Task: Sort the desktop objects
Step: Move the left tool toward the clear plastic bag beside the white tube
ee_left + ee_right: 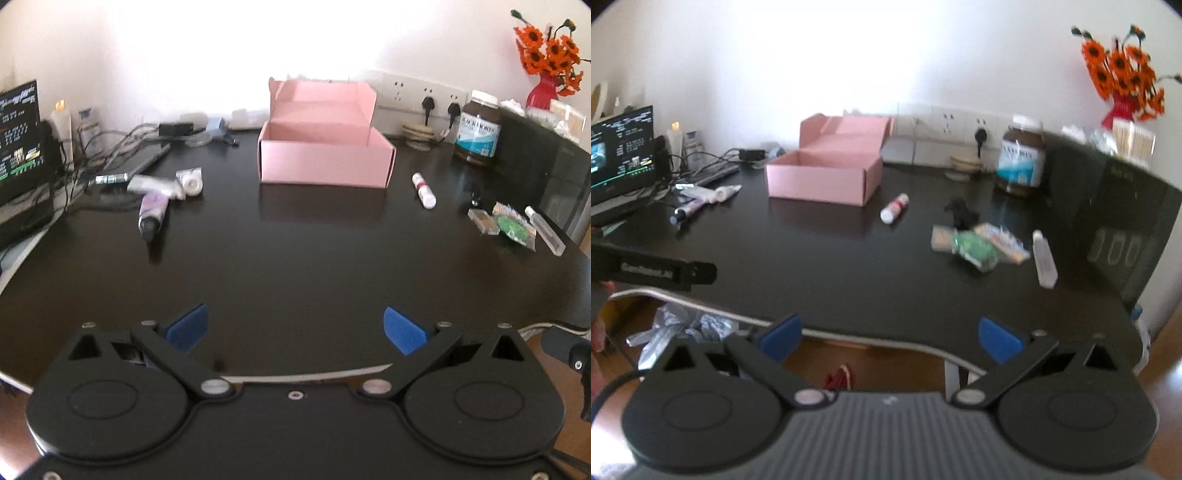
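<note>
Standing wide apart with nothing between them, the jaws of the left gripper point(295, 328) and the right gripper point(890, 338) hover at the near edge of the black desk point(295, 258). An open pink box point(325, 158) sits at the back, empty inside. Purple tubes point(153, 206) lie to its left, a small white bottle point(424, 191) to its right, and wrapped packets point(979, 245) lie further right.

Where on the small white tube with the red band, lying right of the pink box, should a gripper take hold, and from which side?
Grip the white tube across its middle, near the red band, coming from above with the jaws astride its long axis. It lies flat on the desk, clear of the pink box, so both sides look free.
</note>
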A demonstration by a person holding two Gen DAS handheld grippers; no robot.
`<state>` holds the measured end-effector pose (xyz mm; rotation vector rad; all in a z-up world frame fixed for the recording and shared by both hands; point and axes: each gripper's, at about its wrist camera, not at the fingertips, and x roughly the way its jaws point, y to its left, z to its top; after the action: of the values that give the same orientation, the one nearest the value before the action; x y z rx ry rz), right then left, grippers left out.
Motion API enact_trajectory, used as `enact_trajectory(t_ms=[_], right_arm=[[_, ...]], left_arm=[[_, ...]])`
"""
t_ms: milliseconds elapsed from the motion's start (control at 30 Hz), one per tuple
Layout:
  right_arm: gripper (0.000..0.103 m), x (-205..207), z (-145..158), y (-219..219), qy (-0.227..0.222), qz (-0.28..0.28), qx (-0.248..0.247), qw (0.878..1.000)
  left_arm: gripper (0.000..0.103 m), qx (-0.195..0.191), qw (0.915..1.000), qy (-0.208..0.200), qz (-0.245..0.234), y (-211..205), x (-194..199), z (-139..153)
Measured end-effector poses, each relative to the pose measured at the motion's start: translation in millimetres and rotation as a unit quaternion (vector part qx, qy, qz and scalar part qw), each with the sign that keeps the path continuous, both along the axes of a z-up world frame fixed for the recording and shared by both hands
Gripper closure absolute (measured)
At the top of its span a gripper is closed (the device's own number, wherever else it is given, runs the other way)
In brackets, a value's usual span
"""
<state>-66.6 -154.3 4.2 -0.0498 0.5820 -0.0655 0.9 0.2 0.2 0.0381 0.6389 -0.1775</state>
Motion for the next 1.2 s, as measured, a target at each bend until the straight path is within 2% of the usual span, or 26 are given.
enact_trajectory(t_ms=[200, 300, 367, 433, 500, 600, 667, 767, 933, 1100, 1200], right_arm=[[0.001, 15, 7, -3, 0.006, 0.010, 0.004, 1.000], [0.001, 24, 6, -5, 0.024, 0.017, 0.006, 1.000], [0.001, 29, 6, -7, 0.020, 0.023, 0.010, 0.999], [0.001, 32, 7, -8, 0.004, 0.029, 0.006, 1.000], [0.001, 38, 10, -8, -0.016, 0.032, 0.001, 0.999], [0.001, 54, 16, -10, -0.030, 0.043, 0.026, 0.998], [0.001, 68, 20, -14, -0.030, 0.057, 0.056, 0.996], [0.001, 87, 24, -17, -0.031, 0.060, 0.081, 0.994], [0.001, 104, 30, -19, -0.043, 0.045, 0.062, 0.996], [0.001, 115, 31, -21, -0.042, 0.045, 0.052, 0.997], [0.001, 124, 33, -20, -0.041, 0.038, 0.043, 0.998]], left_arm=[[0.000, 0.010, 0.9999, -0.003, -0.008, 2, 18, 1], [0.000, -0.008, 0.9994, 0.022, -0.026, 5, 30, -1], [0.000, -0.014, 0.9985, 0.046, -0.028, 7, 38, -2], [0.000, -0.011, 0.9982, 0.051, -0.028, 10, 48, -2], [0.000, -0.006, 0.9988, 0.040, -0.029, 10, 47, -2], [0.000, 0.005, 0.9989, 0.036, -0.028, 14, 55, 3], [0.000, 0.009, 0.9978, 0.058, -0.031, 17, 65, 4], [0.000, 0.018, 0.9981, 0.042, -0.040, 20, 74, 6], [0.000, 0.048, 0.9987, 0.003, -0.018, 24, 99, 15], [0.000, 0.007, 0.9996, 0.013, -0.022, 35, 138, 19], [0.000, 0.015, 0.9993, -0.029, -0.019, 32, 150, 22]])
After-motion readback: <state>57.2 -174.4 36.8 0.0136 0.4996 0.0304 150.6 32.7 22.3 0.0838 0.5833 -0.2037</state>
